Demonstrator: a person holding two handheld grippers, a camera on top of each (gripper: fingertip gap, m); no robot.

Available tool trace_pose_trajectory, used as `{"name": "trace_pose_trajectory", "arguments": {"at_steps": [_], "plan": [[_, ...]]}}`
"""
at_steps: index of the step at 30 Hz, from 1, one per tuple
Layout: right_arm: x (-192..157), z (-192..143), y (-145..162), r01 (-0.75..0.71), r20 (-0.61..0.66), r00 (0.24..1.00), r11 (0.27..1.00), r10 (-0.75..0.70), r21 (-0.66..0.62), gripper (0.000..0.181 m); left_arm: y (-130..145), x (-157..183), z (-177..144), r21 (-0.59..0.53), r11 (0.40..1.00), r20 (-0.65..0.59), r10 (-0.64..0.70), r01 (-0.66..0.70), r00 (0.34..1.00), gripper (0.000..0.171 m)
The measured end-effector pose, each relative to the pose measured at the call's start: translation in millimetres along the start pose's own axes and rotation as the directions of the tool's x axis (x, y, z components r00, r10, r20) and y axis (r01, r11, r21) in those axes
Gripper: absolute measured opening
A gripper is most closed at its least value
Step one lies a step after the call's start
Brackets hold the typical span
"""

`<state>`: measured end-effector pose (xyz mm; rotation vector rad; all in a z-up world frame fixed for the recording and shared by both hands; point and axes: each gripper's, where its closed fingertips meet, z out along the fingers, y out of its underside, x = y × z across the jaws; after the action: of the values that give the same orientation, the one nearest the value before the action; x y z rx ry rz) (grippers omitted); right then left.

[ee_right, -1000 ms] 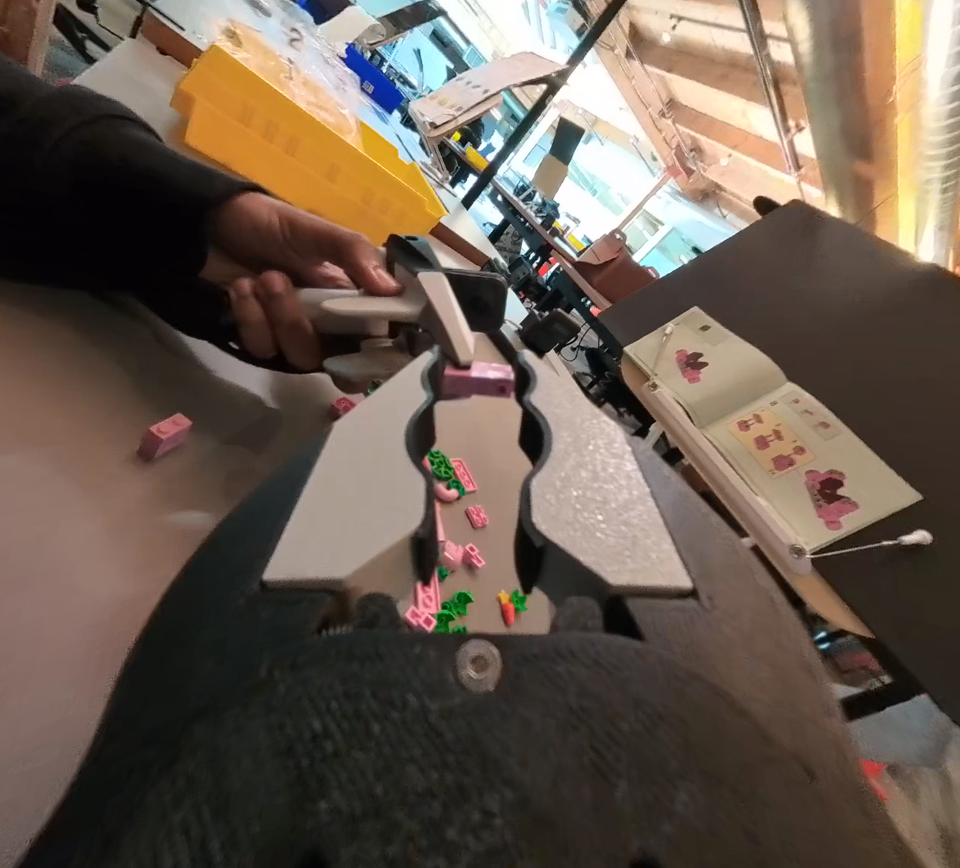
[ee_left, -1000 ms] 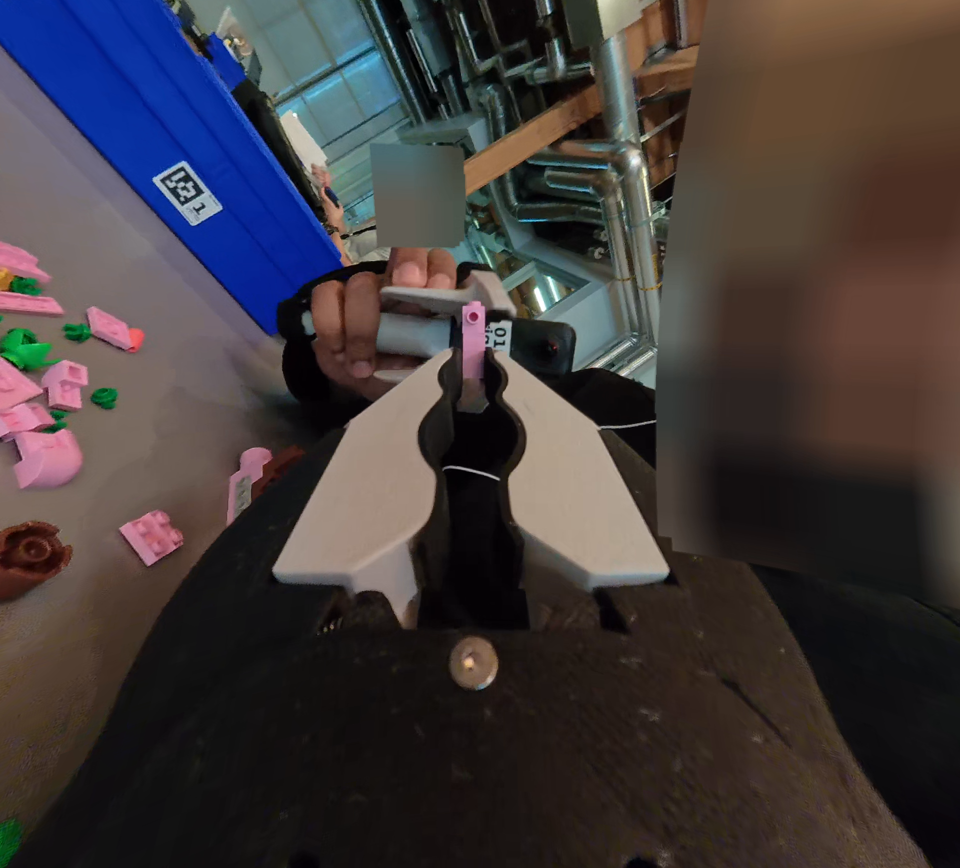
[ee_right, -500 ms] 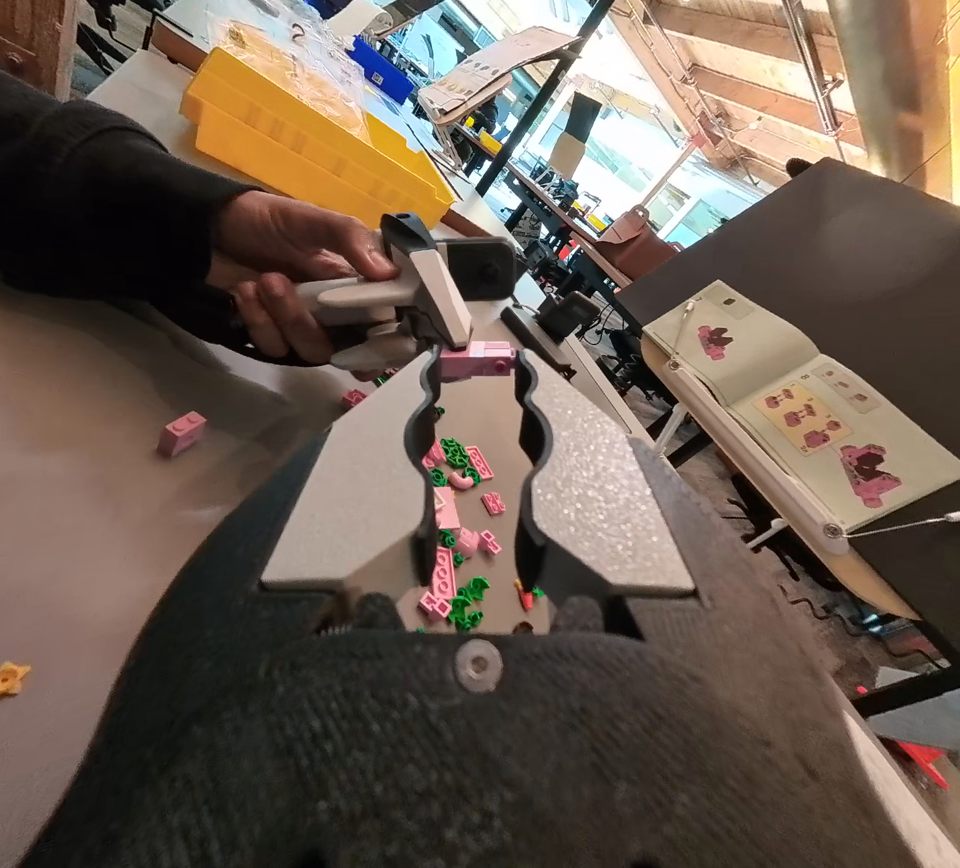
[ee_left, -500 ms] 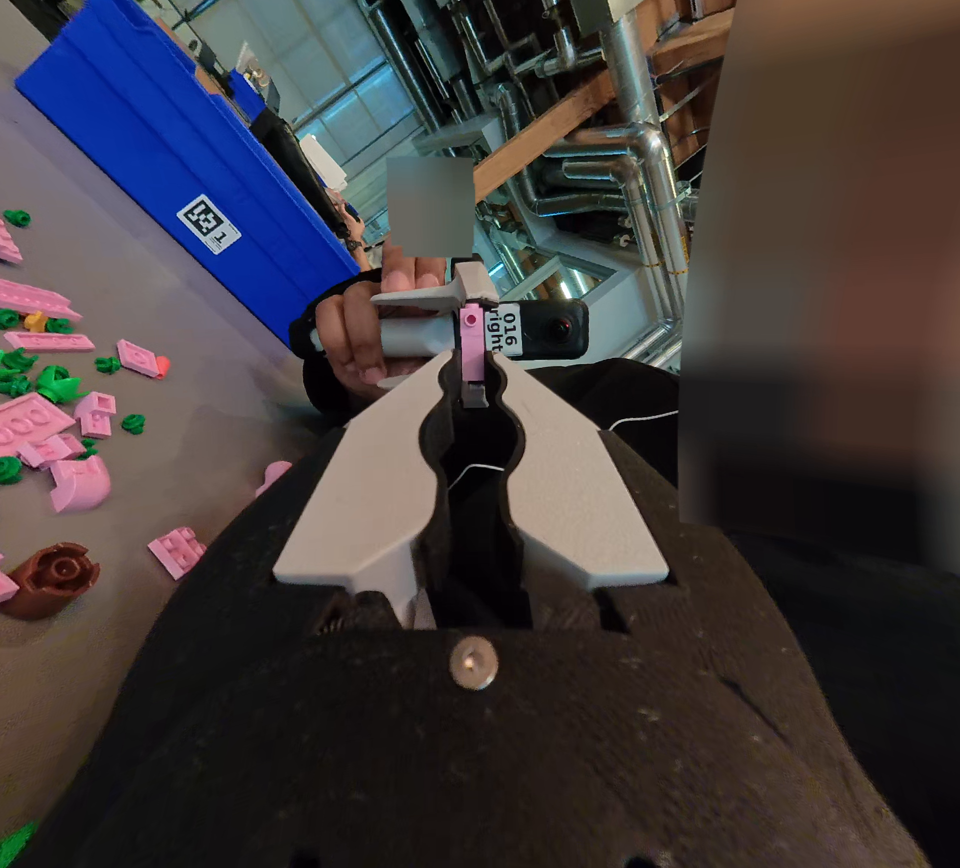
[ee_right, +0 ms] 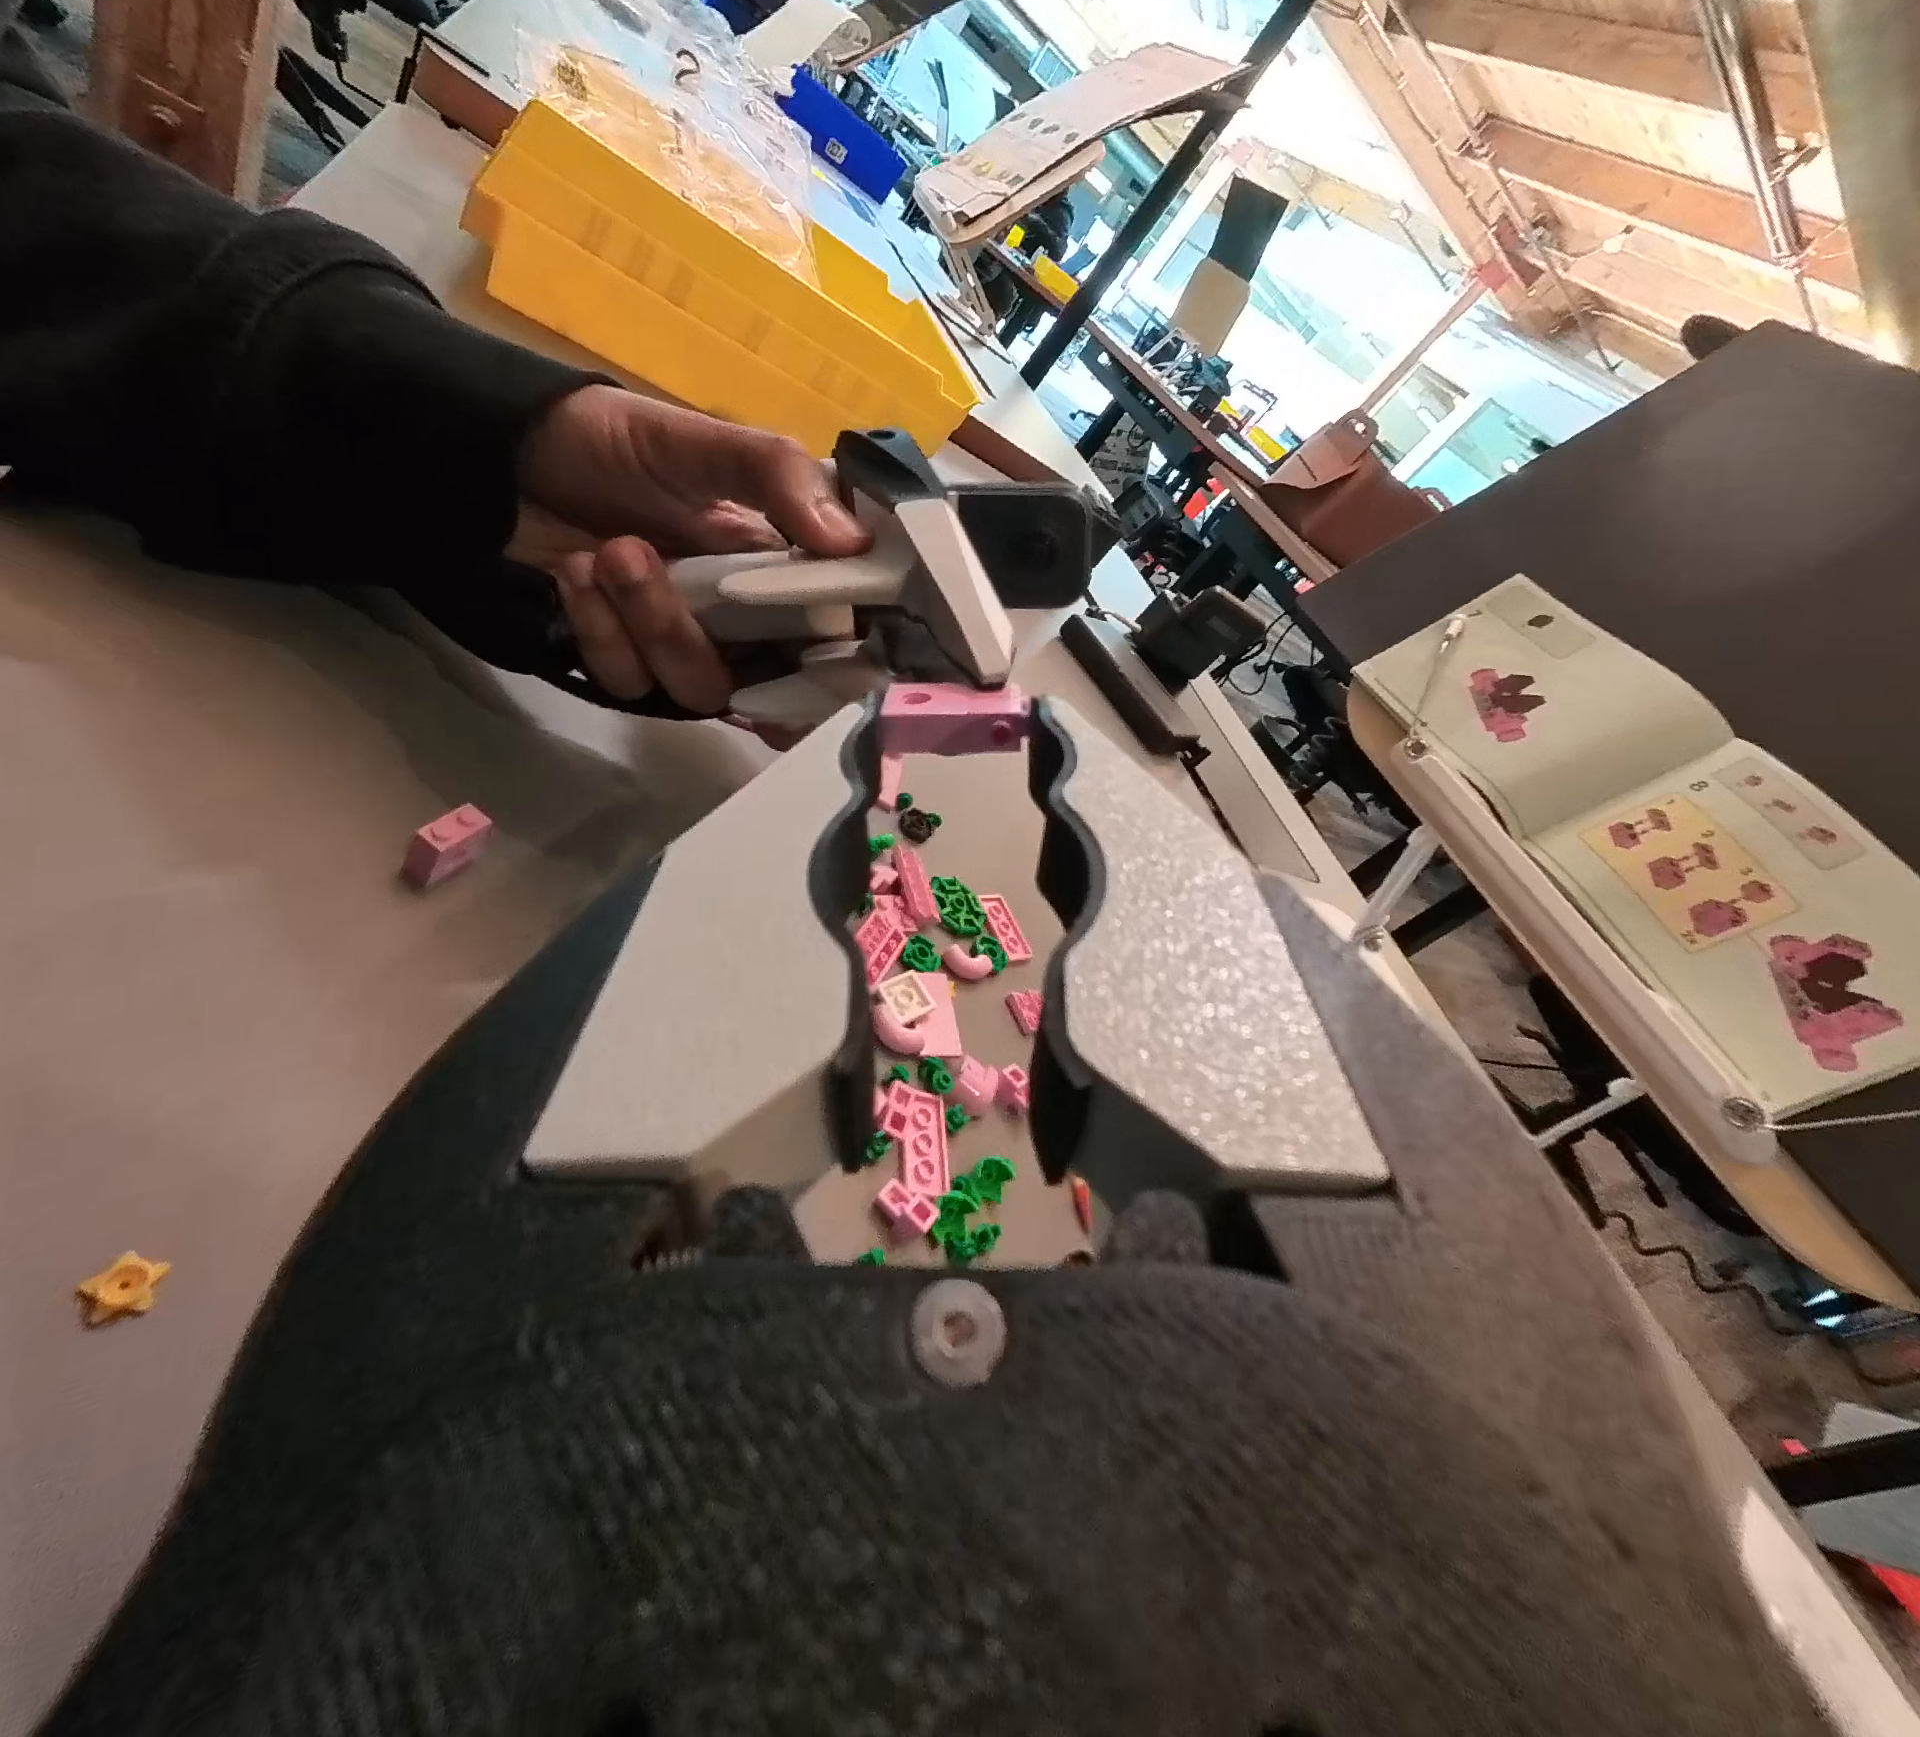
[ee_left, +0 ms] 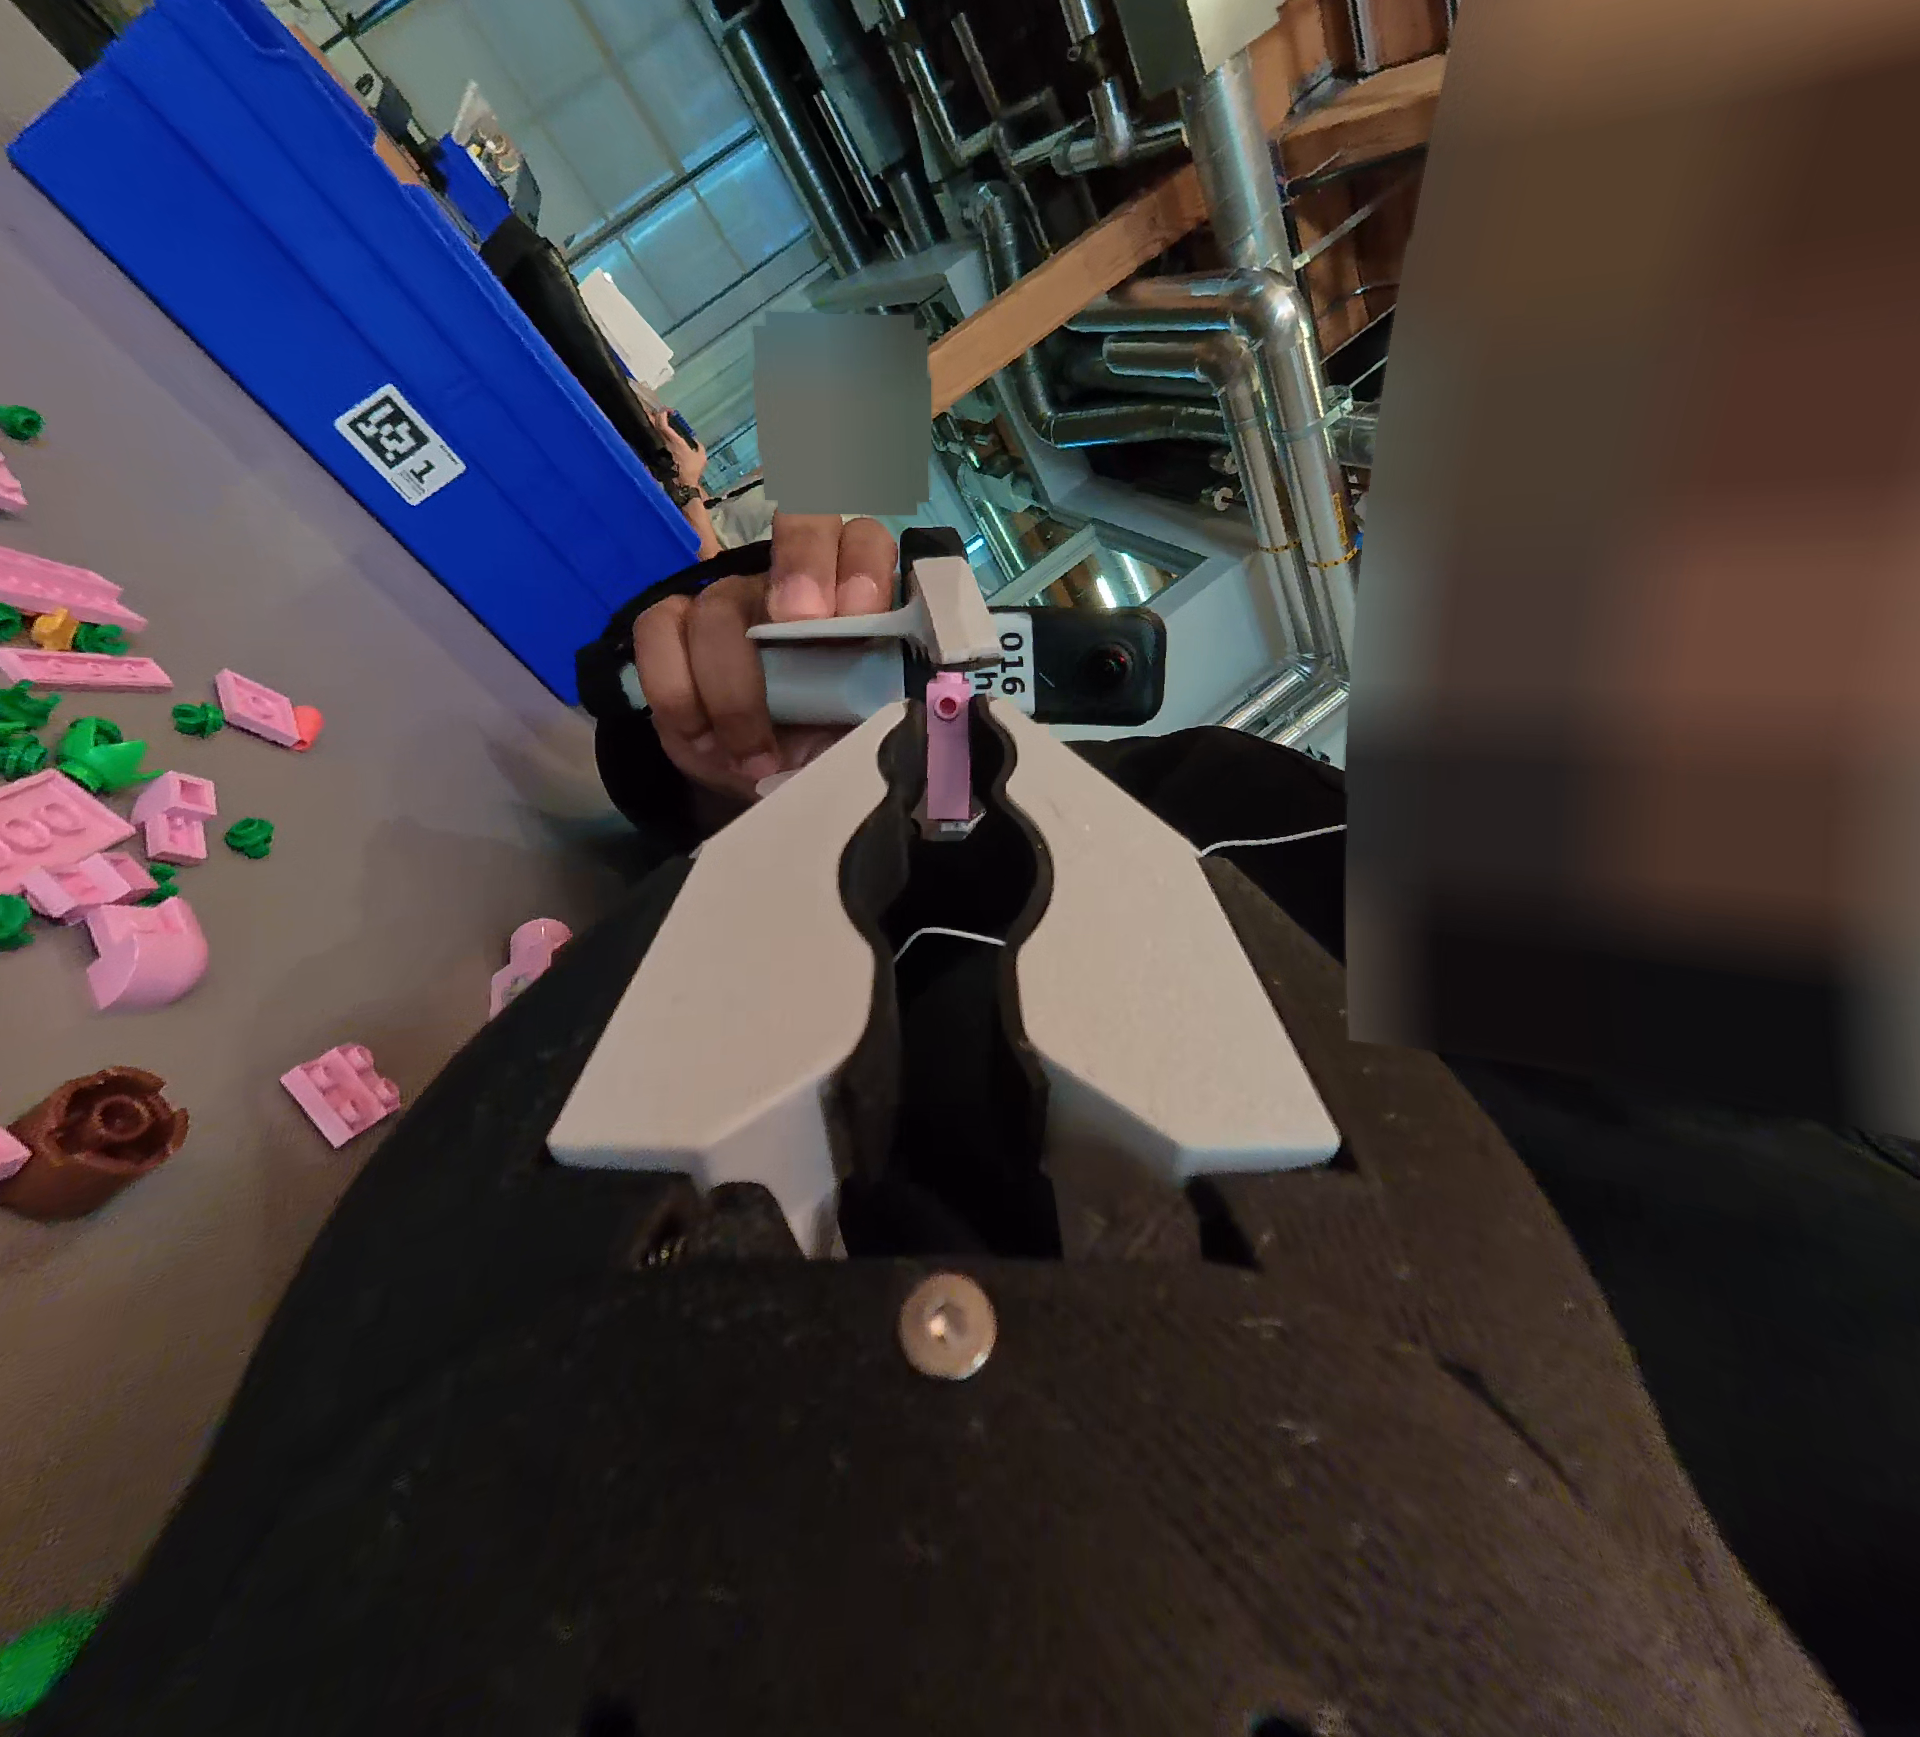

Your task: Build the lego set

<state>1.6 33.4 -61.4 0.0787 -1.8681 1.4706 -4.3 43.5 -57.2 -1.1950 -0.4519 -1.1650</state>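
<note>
My left gripper [ee_left: 948, 737] is shut on a thin pink lego piece [ee_left: 948, 768], seen edge-on, with a small grey part at its lower end. My right gripper [ee_right: 951, 719] is shut on a pink brick [ee_right: 940, 723] that spans its tips. Both grippers are held up off the grey table [ee_right: 208, 856] and meet tip to tip. The right gripper [ee_left: 940, 607] shows just beyond the pink piece in the left wrist view. The left gripper's finger [ee_right: 956, 596] touches the brick's top. I cannot tell whether the two pink pieces are joined.
Loose pink and green pieces [ee_right: 925, 960] lie on the table below, also in the left wrist view [ee_left: 125, 814], beside a brown piece [ee_left: 94, 1137]. A blue bin [ee_left: 312, 305], yellow trays [ee_right: 707, 285] and an open instruction booklet [ee_right: 1662, 856] stand around.
Both views have tilted a little, so more of the table and its loose pieces shows. The grippers stay tip to tip, each still shut on its pink piece.
</note>
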Motion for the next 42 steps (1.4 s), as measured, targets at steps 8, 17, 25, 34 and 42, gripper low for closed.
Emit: {"name": "trace_pose_trajectory", "arguments": {"at_steps": [8,17,25,34,42], "plan": [[-1.4,-0.5,2.1,-0.006,0.020,1.000,0.999,0.007,-0.031,0.027,1.4,-1.6,0.3,-0.007,1.000,0.019,0.000,0.000,1.000,0.004],[3.3,-3.1,-2.5,-0.095,0.042,0.994,0.994,0.097,-0.052,0.027,1.6,3.1,4.3,-0.002,1.000,0.025,0.020,-0.020,0.999,0.007],[4.4,-1.6,-2.6,-0.051,0.008,0.999,0.999,0.051,0.008,0.027,-0.9,3.8,3.2,-0.001,0.997,0.046,0.075,-0.075,0.996,0.007],[24.5,-4.1,-10.5,-0.470,0.065,0.883,0.877,0.465,0.104,0.043,-14.2,21.0,-3.8,-0.056,0.843,0.234,0.532,-0.535,0.814,0.006],[11.3,-13.5,-36.2,-0.538,0.235,0.837,0.820,0.494,0.195,0.010,7.1,37.7,11.9,-0.172,0.657,0.182,0.754,-0.734,0.631,0.006]]}}
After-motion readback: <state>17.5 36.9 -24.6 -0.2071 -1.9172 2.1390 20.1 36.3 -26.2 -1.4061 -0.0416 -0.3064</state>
